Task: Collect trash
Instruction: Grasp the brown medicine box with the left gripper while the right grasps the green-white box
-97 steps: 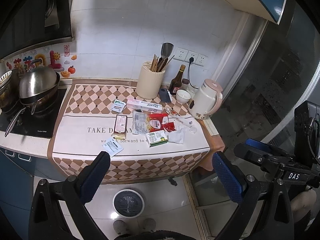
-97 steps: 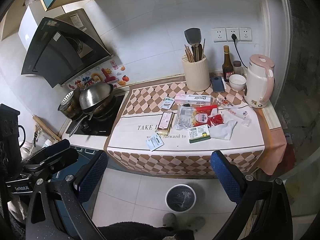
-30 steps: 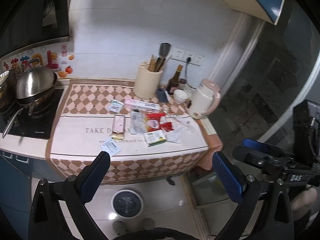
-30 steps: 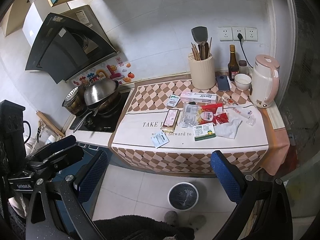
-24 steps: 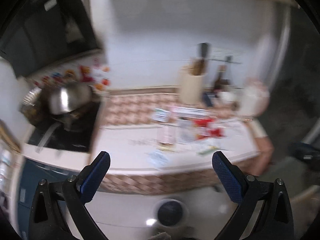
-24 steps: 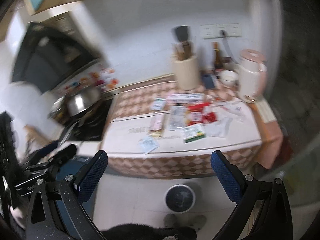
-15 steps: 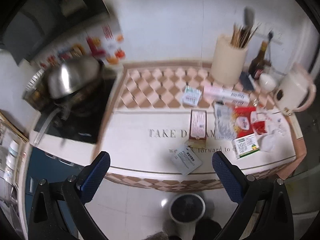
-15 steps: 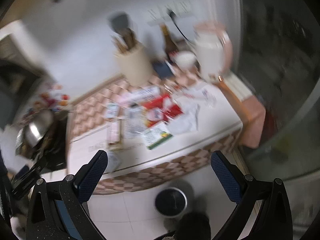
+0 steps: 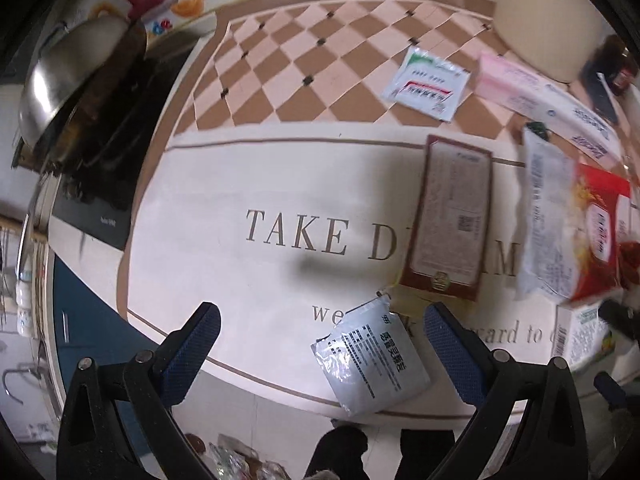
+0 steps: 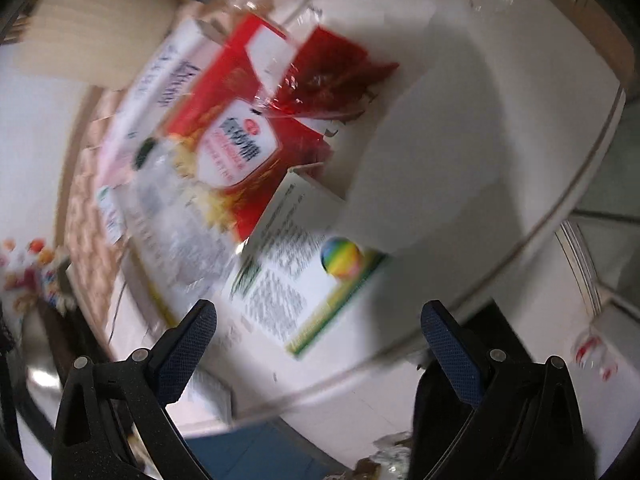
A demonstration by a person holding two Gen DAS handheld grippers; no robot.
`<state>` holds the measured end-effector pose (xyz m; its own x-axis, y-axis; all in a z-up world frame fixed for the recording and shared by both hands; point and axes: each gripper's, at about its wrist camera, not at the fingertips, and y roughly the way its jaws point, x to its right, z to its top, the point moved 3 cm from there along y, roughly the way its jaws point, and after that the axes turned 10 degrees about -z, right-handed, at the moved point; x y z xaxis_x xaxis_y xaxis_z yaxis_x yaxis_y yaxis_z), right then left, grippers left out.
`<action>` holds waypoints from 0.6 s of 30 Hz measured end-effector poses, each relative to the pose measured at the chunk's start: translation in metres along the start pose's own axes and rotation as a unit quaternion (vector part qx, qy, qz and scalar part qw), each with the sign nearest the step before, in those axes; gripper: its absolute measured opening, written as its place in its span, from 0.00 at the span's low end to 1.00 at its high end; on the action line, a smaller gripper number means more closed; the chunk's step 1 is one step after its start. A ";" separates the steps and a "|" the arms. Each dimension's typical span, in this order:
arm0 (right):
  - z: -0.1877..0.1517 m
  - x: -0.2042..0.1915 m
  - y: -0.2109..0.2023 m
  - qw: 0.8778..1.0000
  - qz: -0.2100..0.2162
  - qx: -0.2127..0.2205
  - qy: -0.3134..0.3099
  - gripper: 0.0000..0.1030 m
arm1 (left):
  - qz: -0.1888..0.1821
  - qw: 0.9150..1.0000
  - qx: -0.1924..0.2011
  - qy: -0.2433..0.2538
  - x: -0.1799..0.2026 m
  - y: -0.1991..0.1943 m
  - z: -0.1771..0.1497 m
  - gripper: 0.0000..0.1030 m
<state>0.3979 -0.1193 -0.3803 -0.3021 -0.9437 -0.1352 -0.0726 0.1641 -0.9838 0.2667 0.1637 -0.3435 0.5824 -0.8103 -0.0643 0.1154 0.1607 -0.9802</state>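
Observation:
My left gripper (image 9: 320,332) is open just above the counter's front edge. A silver sachet (image 9: 370,356) lies between its fingers, close to the right one. A brown flat box (image 9: 450,220), a white-and-green sachet (image 9: 426,84), a pink box (image 9: 548,100) and a clear-and-red snack bag (image 9: 572,224) lie beyond. My right gripper (image 10: 318,334) is open over a white-and-green carton (image 10: 304,268). A red snack bag (image 10: 256,128) and a white tissue (image 10: 432,160) lie behind it. The right view is blurred.
A steel wok (image 9: 76,76) sits on the black hob (image 9: 108,168) at the left. A cream utensil holder (image 9: 548,12) stands at the back right; it also shows in the right wrist view (image 10: 92,28). A checkered cloth (image 9: 312,80) covers the counter.
Both grippers have swept in from well back in the room to just above the counter. The left now frames the silver sachet, the right the white-and-green carton. Both stay open.

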 end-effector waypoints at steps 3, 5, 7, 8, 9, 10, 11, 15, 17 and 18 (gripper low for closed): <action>0.010 -0.019 0.012 0.999 -0.037 0.028 0.018 0.97 | -0.010 1.000 -0.010 -0.004 0.002 0.008 0.006 1.00; 0.014 -0.032 0.017 0.995 -0.083 0.053 -0.010 0.81 | -0.023 1.000 -0.016 0.005 0.012 0.013 0.013 1.00; 0.015 -0.044 0.015 0.990 -0.104 0.080 -0.053 0.74 | -0.054 0.998 -0.028 0.023 0.027 0.024 0.022 1.00; 0.015 -0.048 0.014 0.987 -0.101 0.092 -0.080 0.74 | -0.068 0.996 -0.037 0.035 0.036 0.029 0.025 1.00; 0.015 -0.049 0.013 0.984 -0.103 0.100 -0.103 0.74 | -0.079 0.995 -0.044 0.044 0.043 0.034 0.027 1.00; 0.015 -0.051 0.013 0.980 -0.107 0.106 -0.132 0.74 | -0.092 0.993 -0.052 0.054 0.052 0.040 0.029 1.00; 0.015 -0.052 0.013 0.975 -0.113 0.109 -0.159 0.74 | -0.102 0.991 -0.058 0.064 0.060 0.046 0.031 1.00; 0.005 -0.057 0.016 0.952 -0.141 0.100 -0.254 0.77 | -0.117 0.988 -0.070 0.078 0.069 0.062 0.034 0.54; 0.000 -0.054 0.019 0.949 -0.152 0.088 -0.260 0.79 | -0.128 0.987 -0.060 0.074 0.063 0.062 0.035 0.54; -0.002 -0.053 0.021 0.950 -0.151 0.086 -0.260 0.79 | -0.121 0.988 -0.054 0.075 0.059 0.060 0.034 0.53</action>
<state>0.4101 -0.0650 -0.3936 0.2215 -0.9620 0.1598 0.0880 -0.1435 -0.9857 0.3356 0.1450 -0.4000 0.4218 -0.8931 0.1562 0.1465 -0.1029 -0.9838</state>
